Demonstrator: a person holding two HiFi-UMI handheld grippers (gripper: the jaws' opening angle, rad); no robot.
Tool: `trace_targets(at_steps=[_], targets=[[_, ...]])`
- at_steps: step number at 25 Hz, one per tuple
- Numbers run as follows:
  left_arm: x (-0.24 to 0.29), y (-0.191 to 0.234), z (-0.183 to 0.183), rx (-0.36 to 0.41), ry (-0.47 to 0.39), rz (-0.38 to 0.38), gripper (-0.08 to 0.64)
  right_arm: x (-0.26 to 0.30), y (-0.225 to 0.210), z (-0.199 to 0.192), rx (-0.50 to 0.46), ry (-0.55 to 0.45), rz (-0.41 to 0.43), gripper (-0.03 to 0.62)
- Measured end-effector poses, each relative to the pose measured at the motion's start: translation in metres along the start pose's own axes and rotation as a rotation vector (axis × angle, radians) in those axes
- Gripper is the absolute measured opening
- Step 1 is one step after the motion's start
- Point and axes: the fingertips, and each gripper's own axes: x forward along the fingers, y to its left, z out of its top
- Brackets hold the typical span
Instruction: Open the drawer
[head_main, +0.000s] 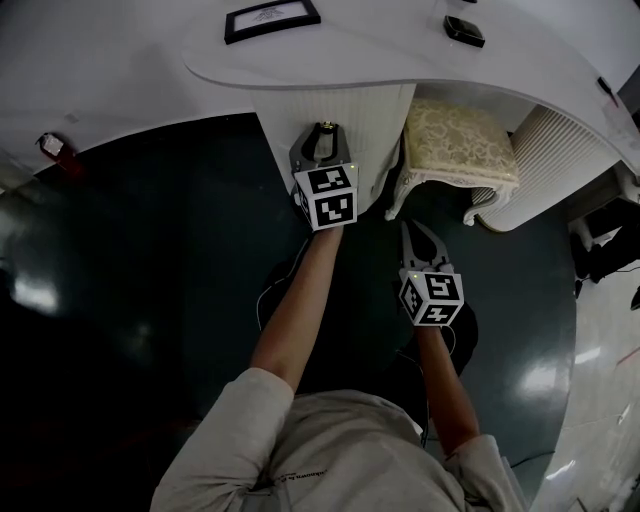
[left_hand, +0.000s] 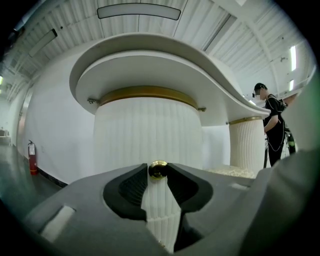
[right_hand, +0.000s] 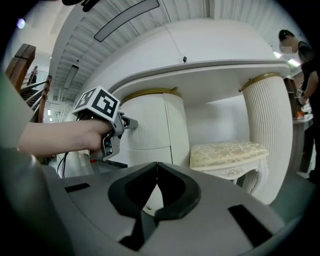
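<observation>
- The left claw (head_main: 324, 135) is held level and spread wide, with the drawer's gold knob (left_hand: 158, 170) framed between its tips
- The drawer (right_hand: 150, 131) is seen closed, flush in the fluted pedestal (head_main: 345, 125) under the white bench (head_main: 330, 62)
- The right claw (right_hand: 156, 166) is shut on nothing, near the cushioned stool (head_main: 458, 140)

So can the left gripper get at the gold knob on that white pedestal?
Probably yes: the left gripper has its jaws apart with the gold knob between their tips; nothing blocks it.
</observation>
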Motion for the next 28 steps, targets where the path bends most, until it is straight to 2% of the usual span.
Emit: trace_targets(at_steps=[6, 13, 24, 28], targets=[[-0.002, 0.000, -0.001, -0.062, -0.048, -0.009, 0.109, -0.005, -0.003, -0.009, 0.045, 0.010, 0.015, 0.015], [-0.006, -0.004, -0.001, -0.025, -0.018, -0.034, 0.106, -0.005, 0.003, -0.014, 0.069, 0.004, 0.042, 0.015], [-0.006, -0.005, -0.001, -0.079, 0.006, -0.058, 0.106, 0.005, 0.008, -0.022, 0.110, 0.013, 0.075, 0.015], [-0.009, -0.006, 0.000, -0.077, 0.010, -0.057, 0.104, 0.013, 0.009, -0.026, 0.116, 0.013, 0.084, 0.015]])
